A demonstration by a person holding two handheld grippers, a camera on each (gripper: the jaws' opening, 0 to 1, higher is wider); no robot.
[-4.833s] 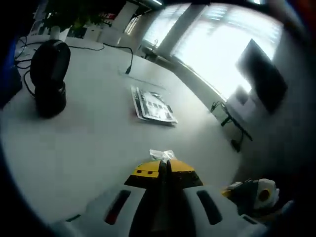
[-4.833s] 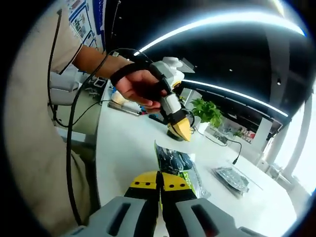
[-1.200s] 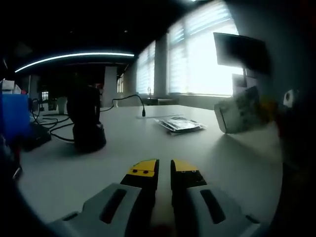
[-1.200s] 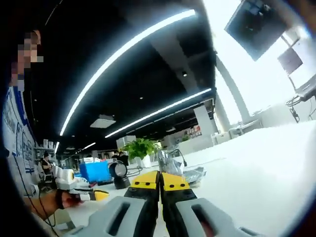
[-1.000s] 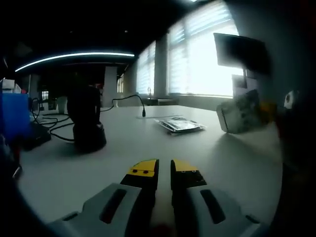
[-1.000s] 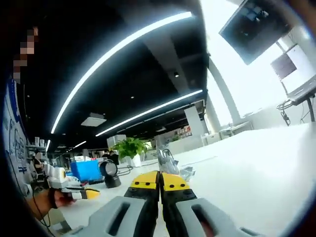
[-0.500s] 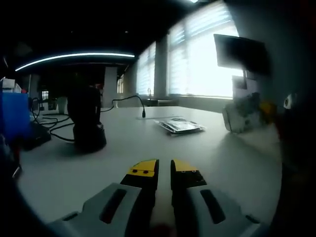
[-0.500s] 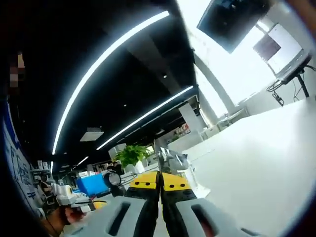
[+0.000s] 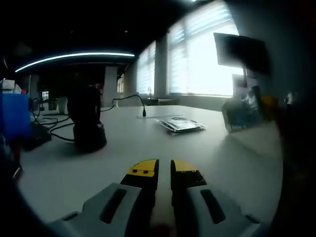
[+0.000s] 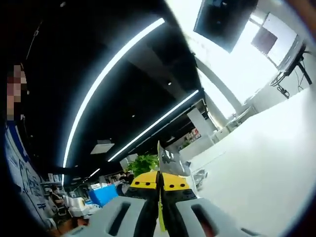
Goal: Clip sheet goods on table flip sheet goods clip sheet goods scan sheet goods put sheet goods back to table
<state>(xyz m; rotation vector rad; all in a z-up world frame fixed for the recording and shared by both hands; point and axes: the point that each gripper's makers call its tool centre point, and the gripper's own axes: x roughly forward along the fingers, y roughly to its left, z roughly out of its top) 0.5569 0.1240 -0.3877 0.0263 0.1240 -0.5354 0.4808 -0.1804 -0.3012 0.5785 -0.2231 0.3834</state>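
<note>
My right gripper [image 10: 159, 180] is shut on a thin silvery printed packet [image 10: 168, 159] that stands edge-on above its yellow tips. In the left gripper view the same packet [image 9: 240, 111] hangs above the table at the far right, with the yellow tip of the right gripper [image 9: 269, 104] behind it. My left gripper [image 9: 165, 168] rests low over the white table [image 9: 148, 143], its jaws slightly open with nothing between them. A small stack of flat packets [image 9: 180, 124] lies on the table ahead.
A black scanner on a stand [image 9: 87, 121] sits at the left with cables [image 9: 129, 98] running behind it. A blue box [image 9: 12, 118] stands at the far left. A dark wall monitor [image 9: 241, 49] hangs beside bright windows. A green plant [image 10: 143, 164] stands far off.
The right gripper has tilted upward, so more ceiling shows. In the left gripper view the held packet has turned, showing a darker face. The left gripper has not moved.
</note>
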